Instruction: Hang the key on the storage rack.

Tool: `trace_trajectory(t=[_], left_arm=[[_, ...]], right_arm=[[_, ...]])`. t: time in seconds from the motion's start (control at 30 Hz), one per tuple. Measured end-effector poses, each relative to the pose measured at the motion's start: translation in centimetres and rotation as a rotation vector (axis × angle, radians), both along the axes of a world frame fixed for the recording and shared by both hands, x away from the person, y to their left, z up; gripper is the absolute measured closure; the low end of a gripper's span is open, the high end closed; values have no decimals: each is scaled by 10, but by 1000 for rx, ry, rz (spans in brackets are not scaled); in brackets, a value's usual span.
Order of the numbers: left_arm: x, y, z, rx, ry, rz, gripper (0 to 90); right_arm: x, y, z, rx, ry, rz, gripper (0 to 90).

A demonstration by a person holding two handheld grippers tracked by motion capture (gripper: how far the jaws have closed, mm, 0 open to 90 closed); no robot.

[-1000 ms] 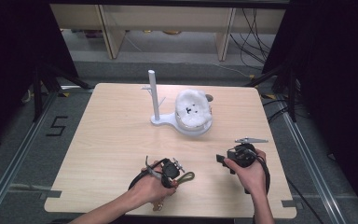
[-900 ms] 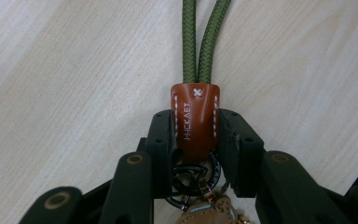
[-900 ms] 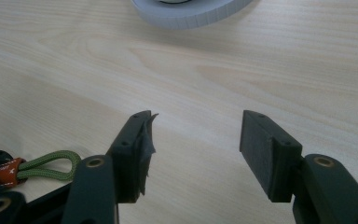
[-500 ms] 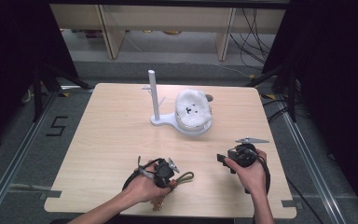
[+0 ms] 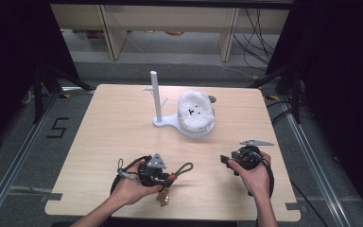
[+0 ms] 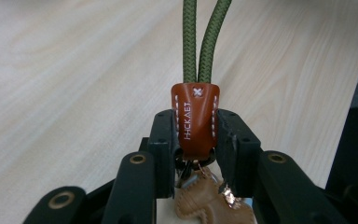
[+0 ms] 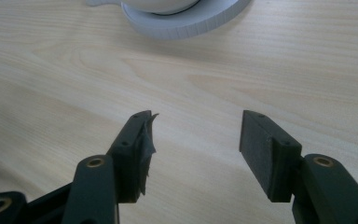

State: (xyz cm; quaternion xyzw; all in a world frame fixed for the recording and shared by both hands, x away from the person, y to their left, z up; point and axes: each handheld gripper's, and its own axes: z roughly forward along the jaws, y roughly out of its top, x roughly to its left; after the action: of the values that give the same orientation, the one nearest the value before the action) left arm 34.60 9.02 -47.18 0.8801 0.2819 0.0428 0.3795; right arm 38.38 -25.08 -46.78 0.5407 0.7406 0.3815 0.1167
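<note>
A keychain lies near the table's front edge: a brown leather tab (image 6: 195,119) on a doubled green cord loop (image 6: 200,42), with a tan leather charm (image 6: 205,205) hanging under it. My left gripper (image 6: 196,140) is shut on the tab. In the high view the left gripper (image 5: 168,178) sits at the front left, with the cord loop (image 5: 183,168) pointing right and the charm (image 5: 163,199) below it. My right gripper (image 5: 225,160) is at the front right, open (image 7: 196,140) just above bare wood.
A white stand (image 5: 189,126) with an upright post (image 5: 156,94) sits at the table's middle back, and a white fluffy ball (image 5: 194,109) rests on its round base. The base's rim (image 7: 186,21) lies ahead of the right gripper. The table's front edge (image 5: 170,218) is close to both hands.
The left gripper has shifted slightly left and toward the person, carrying the keychain with it. The right hand has stayed put.
</note>
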Motion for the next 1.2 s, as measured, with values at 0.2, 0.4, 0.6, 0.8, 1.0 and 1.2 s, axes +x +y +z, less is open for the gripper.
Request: trace_trajectory(t=[0.2,0.4,0.6,0.8,1.0,1.2], left_arm=[[-1,15,0,-105,-57,42,686],[-5,25,-2,-174,-79,76,687],[-8,36,0,-251,-124,111,688],[-11,44,4,-291,-167,150,688],[-11,51,7,-342,-220,181,688],[-11,58,10,-384,-261,209,688]], right_arm=[[0,0,-1,0,-8,-1,452],[0,0,-3,19,-13,-2,452],[0,2,-4,12,-13,3,452],[-1,3,-5,-5,-26,-5,452],[-1,4,-6,13,-79,11,453],[-3,7,-6,27,-102,-4,452]])
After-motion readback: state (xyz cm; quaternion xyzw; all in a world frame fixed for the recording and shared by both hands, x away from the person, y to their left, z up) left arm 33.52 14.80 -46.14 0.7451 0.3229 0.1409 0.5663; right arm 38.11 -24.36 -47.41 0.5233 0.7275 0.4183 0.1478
